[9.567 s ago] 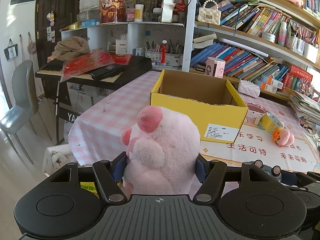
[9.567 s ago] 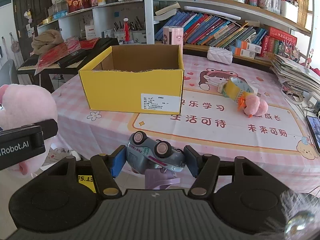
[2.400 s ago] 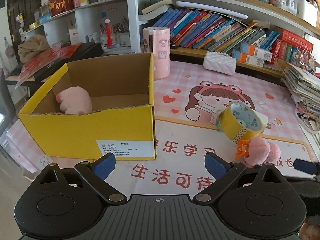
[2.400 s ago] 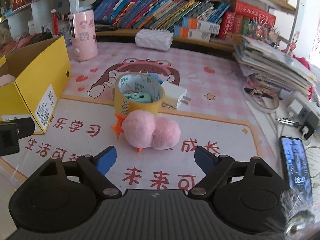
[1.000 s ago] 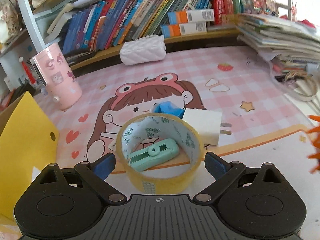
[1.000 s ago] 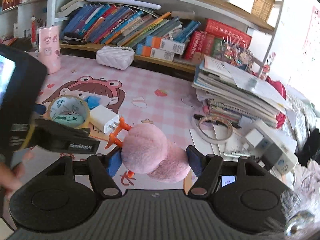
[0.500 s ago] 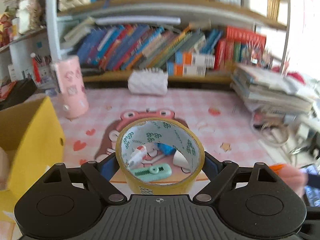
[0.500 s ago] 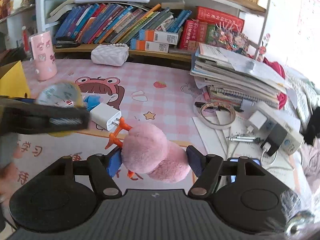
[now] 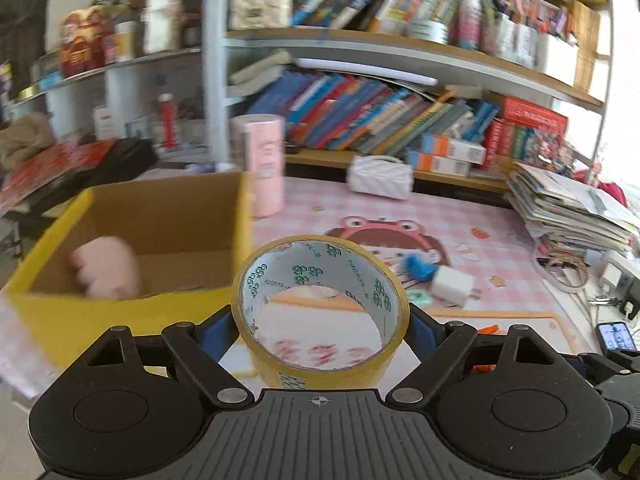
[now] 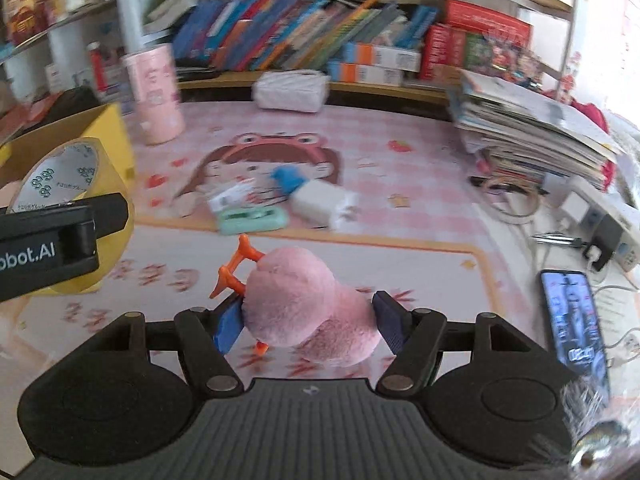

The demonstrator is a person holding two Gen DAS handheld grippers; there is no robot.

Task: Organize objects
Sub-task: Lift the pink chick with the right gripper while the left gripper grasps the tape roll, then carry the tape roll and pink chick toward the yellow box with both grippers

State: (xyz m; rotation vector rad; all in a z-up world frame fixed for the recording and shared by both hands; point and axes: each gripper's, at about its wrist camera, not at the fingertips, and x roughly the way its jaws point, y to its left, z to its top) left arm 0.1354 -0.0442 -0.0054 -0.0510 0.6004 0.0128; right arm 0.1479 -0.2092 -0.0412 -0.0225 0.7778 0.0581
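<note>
Left gripper is clamped on the tape roll, pads on the outer wall, roll lifted off the mat. Right gripper is squeezing the pink plush bird, orange feet sticking out at 11 o'clock. Yellow box sits at 10 o'clock in the left view, open top, pink plush pig already inside.

Risks, as I read them:
- Tape roll is a thin ring held across its diameter; squeeze harder and it ovals, ease off and it rolls out. Clear the near wall of the box before you let go, or it hits the rim and drops outside.
- Both loads look headed for the same box. In the right view your left gripper is at 9 o'clock, close by. Go one at a time or you'll clash over the opening.
- Both views are blurred, so you're swinging fast; plush could slip.

In the way: pink cup just behind the box's far right corner. Mint stapler, white charger, phone lie on the mat.
</note>
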